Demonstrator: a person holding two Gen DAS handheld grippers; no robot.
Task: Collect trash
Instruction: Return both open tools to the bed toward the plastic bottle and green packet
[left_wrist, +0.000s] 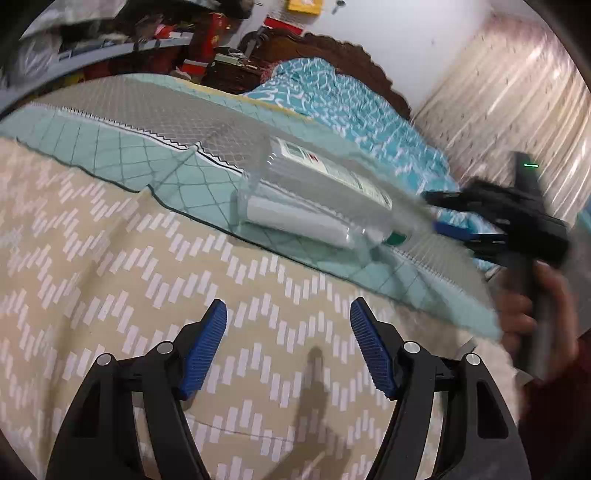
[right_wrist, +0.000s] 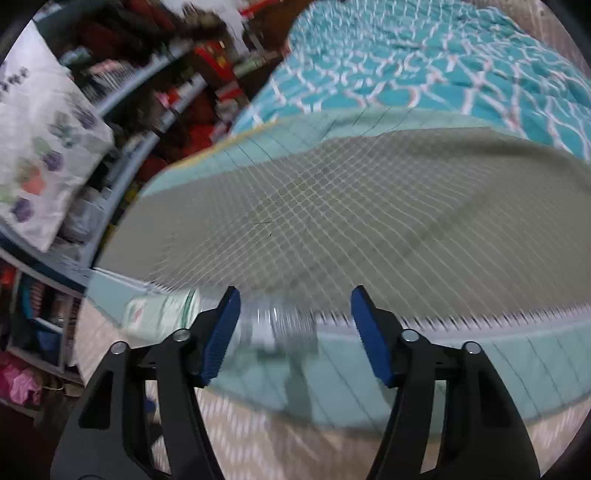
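1. The left gripper (left_wrist: 288, 345) hangs over a beige bedspread (left_wrist: 110, 280) with white dashes. Its blue fingers (left_wrist: 205, 350) stand wide apart, nothing between them.
2. A clear plastic bottle (left_wrist: 314, 199) with a green cap lies on its side ahead of those fingers, on a pale green quilt (left_wrist: 122, 155).
3. The right gripper (right_wrist: 295, 336) shows wide fingers (right_wrist: 369, 338) too, gripping nothing; the blurred bottle lies just beyond and left of them.
4. A hand (left_wrist: 535, 314) holds that gripper right of the bottle.

Teal patterned quilt (left_wrist: 332, 92) bunched near the carved headboard (left_wrist: 373, 62); cluttered shelves (right_wrist: 140, 110); floral pillow (right_wrist: 40, 147) beside them
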